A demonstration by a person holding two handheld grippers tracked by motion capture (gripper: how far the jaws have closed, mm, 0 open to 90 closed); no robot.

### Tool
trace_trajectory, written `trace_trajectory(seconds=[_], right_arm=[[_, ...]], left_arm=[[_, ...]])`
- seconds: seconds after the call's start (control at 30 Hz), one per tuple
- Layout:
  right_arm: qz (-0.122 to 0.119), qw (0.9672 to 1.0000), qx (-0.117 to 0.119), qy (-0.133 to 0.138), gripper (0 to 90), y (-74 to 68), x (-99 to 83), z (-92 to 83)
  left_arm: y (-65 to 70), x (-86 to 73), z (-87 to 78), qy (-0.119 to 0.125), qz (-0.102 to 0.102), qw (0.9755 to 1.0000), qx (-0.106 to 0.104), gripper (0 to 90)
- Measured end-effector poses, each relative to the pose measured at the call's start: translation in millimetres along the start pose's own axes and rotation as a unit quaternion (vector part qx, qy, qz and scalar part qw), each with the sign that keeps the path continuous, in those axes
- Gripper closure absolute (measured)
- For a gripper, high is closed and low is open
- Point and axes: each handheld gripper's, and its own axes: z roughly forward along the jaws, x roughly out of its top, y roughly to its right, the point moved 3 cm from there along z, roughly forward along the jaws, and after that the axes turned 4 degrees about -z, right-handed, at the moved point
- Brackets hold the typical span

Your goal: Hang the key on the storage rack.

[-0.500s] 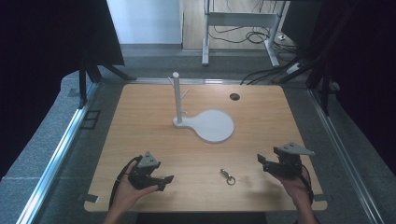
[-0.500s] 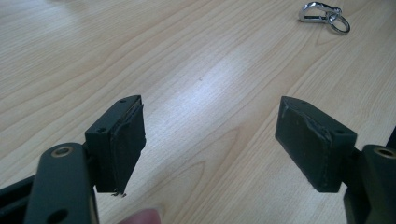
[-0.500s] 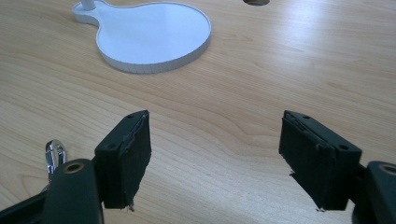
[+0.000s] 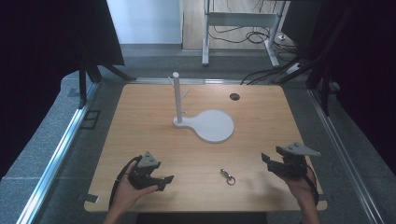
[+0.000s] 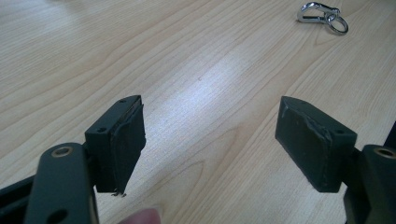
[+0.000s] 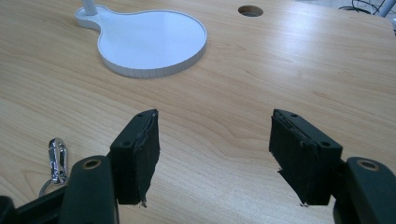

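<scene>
A small silver snap hook with a key ring (image 4: 228, 176) lies on the wooden table (image 4: 140, 121) near its front edge, between my two grippers. My left gripper (image 4: 166, 182) rests low at the front left and points toward the hook; its jaws stand open with bare wood between them (image 5: 210, 135), and the hook (image 5: 322, 12) lies farther off. My right gripper (image 4: 267, 161) hovers at the front right, open and holding nothing (image 6: 215, 149), with the hook (image 6: 57, 161) off to its left. A white stand (image 4: 212, 125) has a round dish and an upright post (image 4: 177, 95) with short pegs.
The white dish (image 6: 149, 39) sits mid-table, ahead of both grippers. A round cable hole (image 4: 234, 96) is at the table's back right. A metal rail (image 4: 56, 158) runs along the left side. Desk legs and cables (image 4: 261, 37) stand on the floor beyond the table.
</scene>
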Motion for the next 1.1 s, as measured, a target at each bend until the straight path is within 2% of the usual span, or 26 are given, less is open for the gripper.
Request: trace_trajectory(seconds=[0.7, 1.1], right_arm=[[-0.009, 0.9995, 0.023, -0.019, 39.5, -4.8, -1.2, 5.0], [-0.027, 0.9982, 0.048, -0.024, 42.1, -16.7, 12.0, 7.4]], left_arm=[[-0.9, -0.3, -1.3, -0.001, -0.003, 1.0, 0.001, 24.7], [-1.3, 0.3, -4.1, 0.005, -0.006, 1.0, 0.005, 24.8]])
